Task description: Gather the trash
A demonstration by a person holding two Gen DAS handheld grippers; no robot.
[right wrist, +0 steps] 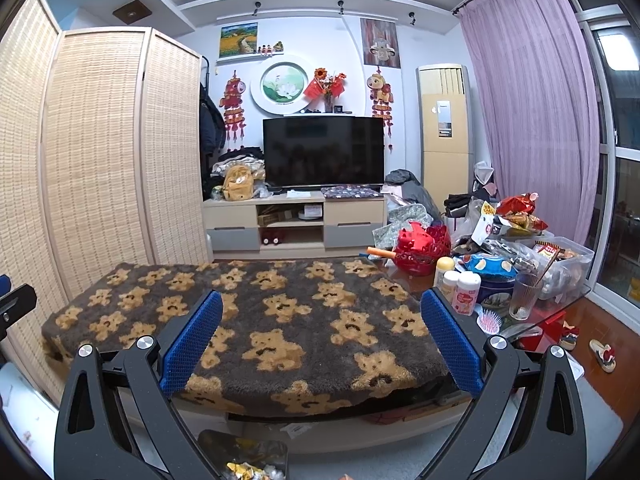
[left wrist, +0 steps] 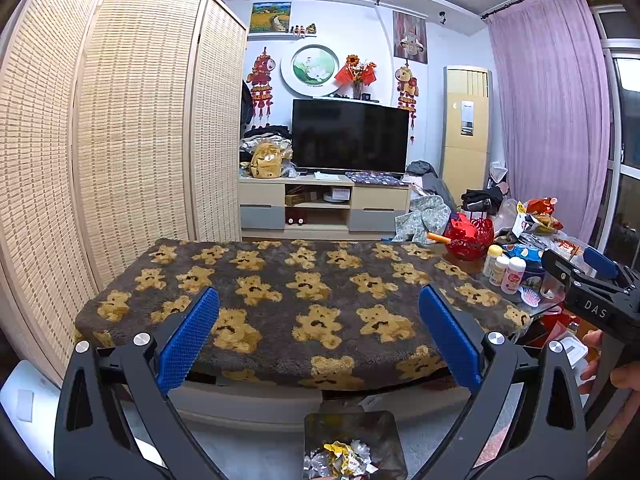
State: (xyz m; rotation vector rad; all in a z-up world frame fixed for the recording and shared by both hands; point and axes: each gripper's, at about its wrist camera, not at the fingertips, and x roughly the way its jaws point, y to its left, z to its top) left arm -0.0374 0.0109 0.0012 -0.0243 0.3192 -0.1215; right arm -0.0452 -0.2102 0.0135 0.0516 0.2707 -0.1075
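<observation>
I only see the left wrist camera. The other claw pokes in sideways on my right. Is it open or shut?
Observer: Open. In the right wrist view the right claw has its blue pads wide apart, with nothing between them.
Operator: What's on the ground over on that side?
Observer: A sandal lies on the red-brown floor, far right. Your view doesn't show it.
Operator: And what is that claw hiding from me?
Observer: A clear plastic bin with snack packets inside, at the right end of the cluttered tabletop.
</observation>
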